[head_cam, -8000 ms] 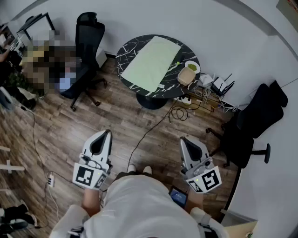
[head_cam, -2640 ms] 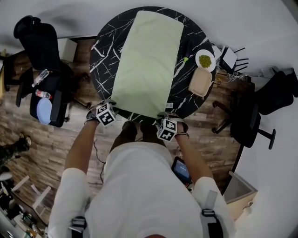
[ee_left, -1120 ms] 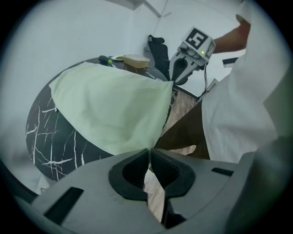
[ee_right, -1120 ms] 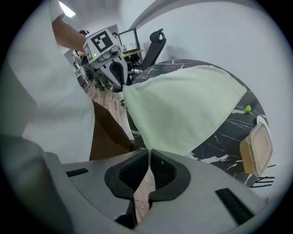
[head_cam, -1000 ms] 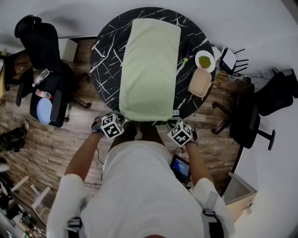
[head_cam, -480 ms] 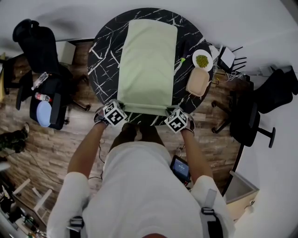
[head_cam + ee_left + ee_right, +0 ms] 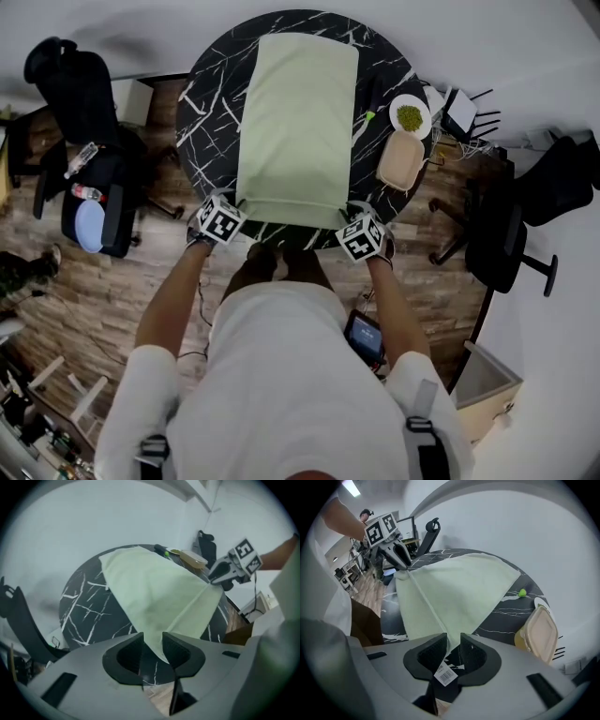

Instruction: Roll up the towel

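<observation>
A pale green towel point(image 7: 295, 122) lies lengthwise on the round black marble table point(image 7: 211, 94), with its near edge turned over into a narrow fold. My left gripper point(image 7: 239, 204) is at the fold's left corner and my right gripper point(image 7: 349, 208) at its right corner. In the left gripper view the jaws point(image 7: 153, 644) are opening, and the towel's corner point(image 7: 154, 592) lies loosely between them. In the right gripper view the jaws point(image 7: 453, 648) are opening too, around the other corner point(image 7: 454, 590); a barcode tag point(image 7: 444, 674) hangs below.
A beige takeaway box point(image 7: 400, 161) and a white plate of green food point(image 7: 410, 117) sit at the table's right edge, a small green object point(image 7: 370, 119) beside the towel. Black office chairs stand left point(image 7: 84, 84) and right point(image 7: 511, 234). Cables lie behind the table.
Both grippers moved away from the person onto the table, carrying the towel's near edge over itself. That edge, which hung at the table's rim, now lies as a fold on the towel.
</observation>
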